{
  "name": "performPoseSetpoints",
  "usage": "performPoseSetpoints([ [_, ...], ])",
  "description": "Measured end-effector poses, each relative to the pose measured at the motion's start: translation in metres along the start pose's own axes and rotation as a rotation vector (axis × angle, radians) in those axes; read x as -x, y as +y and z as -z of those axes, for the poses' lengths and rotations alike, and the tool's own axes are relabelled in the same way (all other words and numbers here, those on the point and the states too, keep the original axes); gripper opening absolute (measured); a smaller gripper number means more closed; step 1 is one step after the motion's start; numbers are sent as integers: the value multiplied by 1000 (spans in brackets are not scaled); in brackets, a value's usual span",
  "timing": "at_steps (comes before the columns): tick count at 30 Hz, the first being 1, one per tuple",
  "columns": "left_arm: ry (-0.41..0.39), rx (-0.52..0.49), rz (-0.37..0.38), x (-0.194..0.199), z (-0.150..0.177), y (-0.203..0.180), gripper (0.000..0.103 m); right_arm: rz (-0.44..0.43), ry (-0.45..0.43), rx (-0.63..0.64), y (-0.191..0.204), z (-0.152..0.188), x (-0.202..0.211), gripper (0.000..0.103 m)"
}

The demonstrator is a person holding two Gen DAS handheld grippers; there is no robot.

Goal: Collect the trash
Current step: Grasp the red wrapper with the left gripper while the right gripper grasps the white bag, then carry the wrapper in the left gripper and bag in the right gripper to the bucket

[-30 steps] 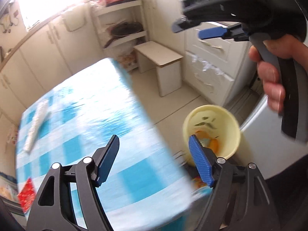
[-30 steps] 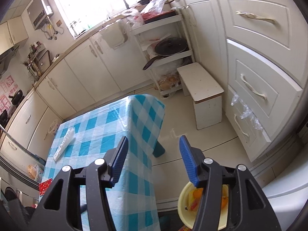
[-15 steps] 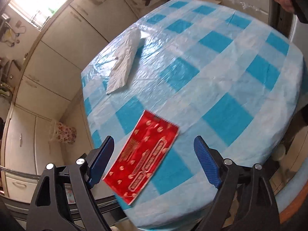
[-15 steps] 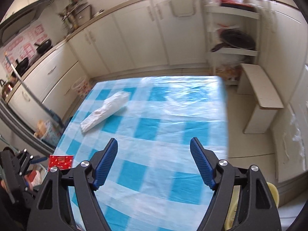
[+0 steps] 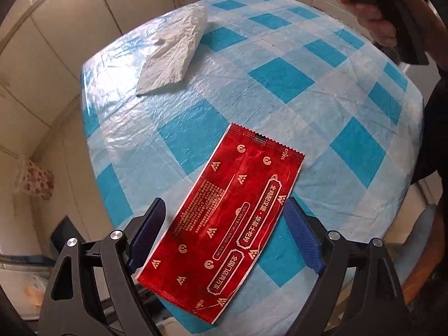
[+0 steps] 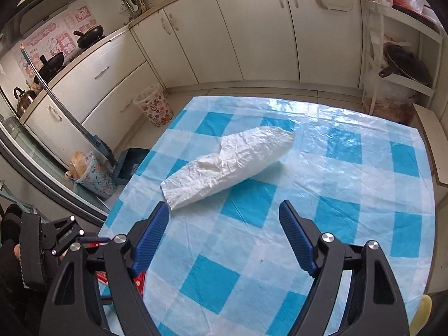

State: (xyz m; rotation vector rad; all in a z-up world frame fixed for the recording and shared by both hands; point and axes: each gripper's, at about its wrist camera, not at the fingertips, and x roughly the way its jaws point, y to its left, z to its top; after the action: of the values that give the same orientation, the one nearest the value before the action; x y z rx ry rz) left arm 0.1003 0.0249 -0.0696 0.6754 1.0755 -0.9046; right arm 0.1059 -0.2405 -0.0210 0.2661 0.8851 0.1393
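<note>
Two hand-held grippers over a table (image 6: 364,252) covered by a blue-and-white checked cloth. The left gripper (image 5: 224,232) points steeply down at a flat red foil wrapper (image 5: 232,218) lying near the table's near edge; its jaws stand wide apart and have just been opening, the right one only slightly in the last instant. The wrapper's near half lies between the two blue pads (image 5: 148,235), neither of which presses on it; whether the tips touch the cloth cannot be told from this angle. Ahead and to the left of this gripper, well apart from the wrapper, lies a crumpled white plastic bag (image 5: 173,53). The right gripper (image 6: 224,229) hangs released above the cloth, its jaws likewise having just been opening, with nothing between them. The white bag (image 6: 229,165) lies just ahead of its left fingertip, slanting away to the right. At the right gripper's lower left, the left gripper (image 6: 70,238) and a sliver of the red wrapper (image 6: 138,281) appear at the table's edge. A hand (image 5: 372,19) grips the right gripper's handle at the far side of the table.
</note>
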Motion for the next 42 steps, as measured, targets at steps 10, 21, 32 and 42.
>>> performPoseSetpoints([
  [10, -31, 60, 19, 8, 3, -15, 13, 132, 15, -101, -7, -18, -66, 79],
  [21, -140, 175, -29, 44, -13, -12, 7, 44, 2, -29, -6, -11, -42, 4],
  [32, -291, 227, -79, 91, -39, -59, 7, 13, -103, 19, -23, 6, 66, 4],
  [42, -370, 140, 45, 86, -108, -183, 7, 270, -215, -3, -113, 83, 208, 4],
])
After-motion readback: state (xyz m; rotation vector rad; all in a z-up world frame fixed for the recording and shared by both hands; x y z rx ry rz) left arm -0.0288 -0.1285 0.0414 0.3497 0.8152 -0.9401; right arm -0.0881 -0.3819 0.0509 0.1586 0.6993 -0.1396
